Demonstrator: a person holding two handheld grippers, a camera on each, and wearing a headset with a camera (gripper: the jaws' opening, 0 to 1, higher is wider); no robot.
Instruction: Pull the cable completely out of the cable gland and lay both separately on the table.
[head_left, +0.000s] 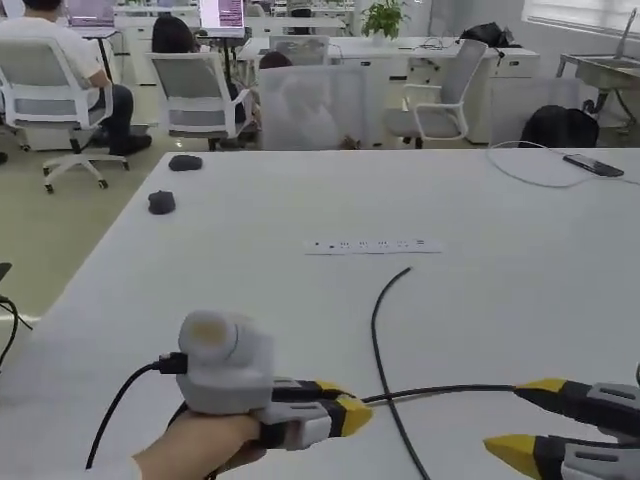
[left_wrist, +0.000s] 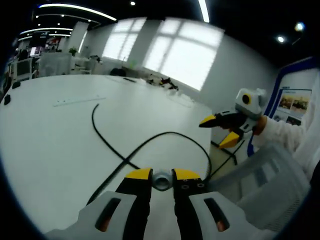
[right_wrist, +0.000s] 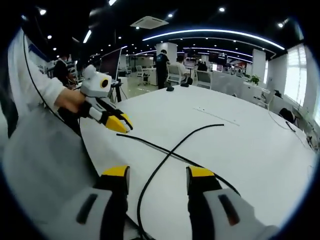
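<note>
- Pinching the cable gland right now is the left tool. Its jaws are pressed in on the little silver body, which you see nose-on in the left gripper view.
- The cable isn't out yet. It leaves the gland's mouth and runs straight off toward the right tool, just about reaching the tip of its upper jaw in the head view. It also loops round and crosses itself, and the free end lies further out on the white worktop.
- Right tool is spread wide, gripping nothing. In the right gripper view one strand runs up between its jaws, but I can't tell if it's really between them or just lying on the worktop underneath.
- The bit that matters imo: the stretch next to the gland lies along the line from one tool to the other. So the right tool is the near one, and a pull straight away from the left tool would follow the gland's bore.
- My guess at the catch is picking the right strand. Clamp the one coming from the gland, not the free-end one crossing it, or you just drag the loop around.
</note>
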